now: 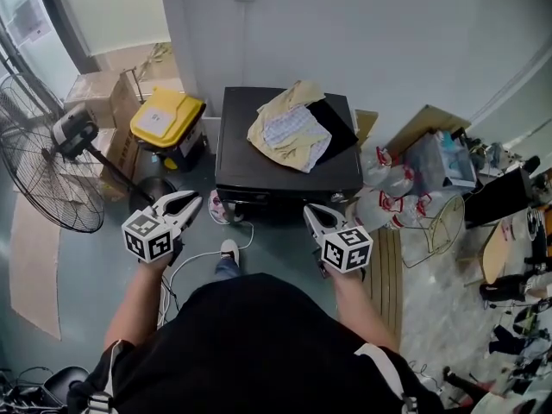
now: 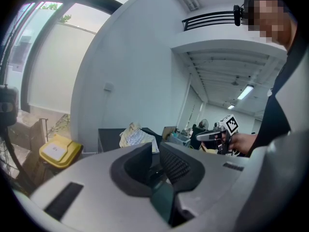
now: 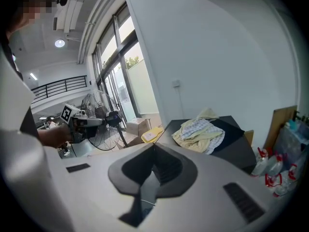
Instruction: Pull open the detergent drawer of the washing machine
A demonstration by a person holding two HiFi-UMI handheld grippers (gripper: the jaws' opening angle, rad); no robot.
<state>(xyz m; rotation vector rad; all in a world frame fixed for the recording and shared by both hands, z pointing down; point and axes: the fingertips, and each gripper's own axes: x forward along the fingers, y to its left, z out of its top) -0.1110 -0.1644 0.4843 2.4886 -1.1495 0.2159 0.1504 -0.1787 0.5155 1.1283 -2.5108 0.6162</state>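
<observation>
Left hand-held gripper [image 1: 191, 199] and right hand-held gripper [image 1: 309, 210] both have their jaws closed together on nothing. They hang just short of the black box-shaped washing machine [image 1: 289, 175], which stands at 12 o'clock from the person. Its detergent drawer cannot be made out; probably it is on the shadowed front face. To do the step well, one gripper should open, go down to the drawer's edge, then pull straight back. Both forearms reach forward, tips slightly down. Crumpled cream cloth [image 1: 289, 128] lies on top of the machine; a yellow-lidded plastic bin [image 1: 166, 119] sits at its 9 o'clock.
</observation>
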